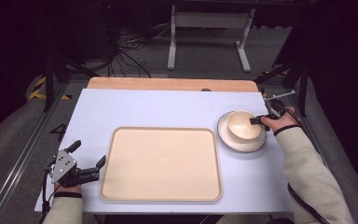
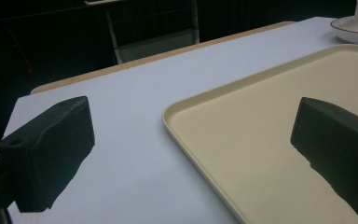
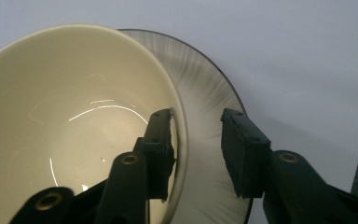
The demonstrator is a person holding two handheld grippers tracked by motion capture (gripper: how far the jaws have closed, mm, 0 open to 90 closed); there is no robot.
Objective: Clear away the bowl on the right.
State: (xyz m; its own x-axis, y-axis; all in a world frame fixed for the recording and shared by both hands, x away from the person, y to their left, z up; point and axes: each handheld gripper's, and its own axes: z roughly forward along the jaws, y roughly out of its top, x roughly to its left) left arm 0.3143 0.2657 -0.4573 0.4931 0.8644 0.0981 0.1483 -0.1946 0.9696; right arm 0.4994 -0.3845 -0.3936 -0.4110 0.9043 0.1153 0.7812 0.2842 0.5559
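From the high view, a cream ceramic bowl (image 1: 243, 126) sat on a round dark-rimmed white plate (image 1: 228, 140) near the bench's (image 1: 144, 107) right edge, the right gripper (image 1: 259, 121) at its rim. The left gripper (image 1: 89, 161) rested at the front left corner beside a beige rectangular plastic tray (image 1: 161, 163).

In the left gripper view, its jaws stood released, nothing between them.

In the right gripper view, the jaws straddled the bowl's wall (image 3: 74, 116), one inside, one outside and clear of it; not yet grasping.

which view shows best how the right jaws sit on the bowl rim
The right gripper view: the bowl rim runs between the jaws, one inside, one outside with a gap. The high view shows the right gripper at the bowl, small. The left gripper view catches just the bowl's base.
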